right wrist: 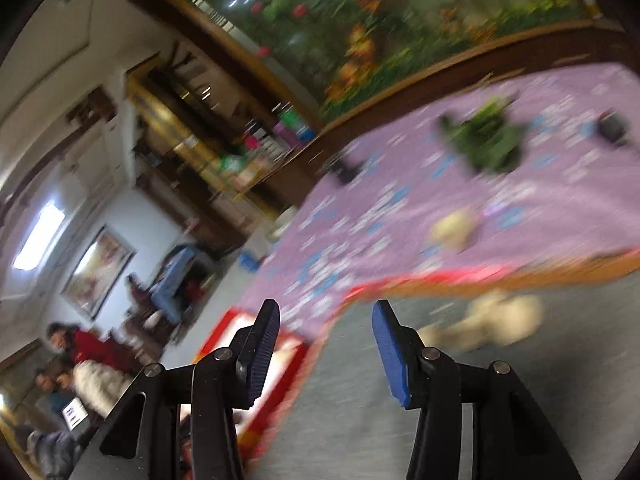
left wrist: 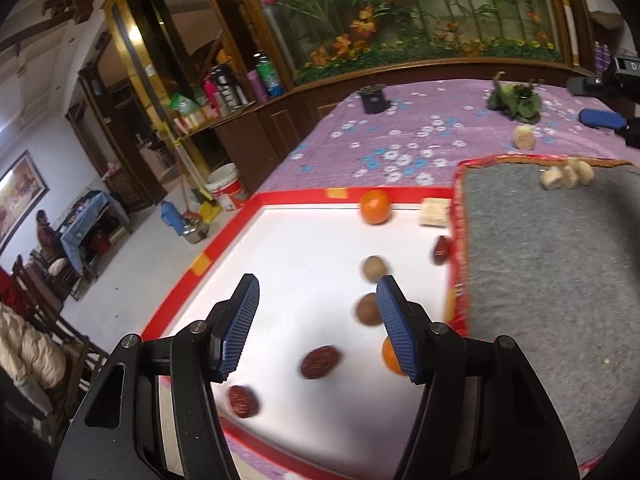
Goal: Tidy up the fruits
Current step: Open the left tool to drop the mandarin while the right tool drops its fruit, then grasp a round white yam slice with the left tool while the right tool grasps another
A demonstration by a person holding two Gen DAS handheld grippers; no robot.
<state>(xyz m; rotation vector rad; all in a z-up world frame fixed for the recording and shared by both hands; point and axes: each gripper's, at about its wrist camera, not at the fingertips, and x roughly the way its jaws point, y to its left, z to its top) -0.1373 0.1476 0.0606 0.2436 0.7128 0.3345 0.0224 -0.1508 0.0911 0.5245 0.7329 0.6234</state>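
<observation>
Purple flowered tablecloth (left wrist: 400, 136) carries a red-rimmed white tray (left wrist: 304, 264) holding 2 oranges (left wrist: 374, 206), brown fruits and red dates. Above that tray, the left gripper (left wrist: 318, 330) gapes empty; beside it, over grey felt (right wrist: 520, 400), the right gripper (right wrist: 325, 350) gapes empty.

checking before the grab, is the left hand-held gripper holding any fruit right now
No, the left hand-held gripper hangs open over the white tray with nothing between its pads.

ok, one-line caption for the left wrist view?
Open left gripper over white tray of scattered fruit, grey mat alongside.
</observation>
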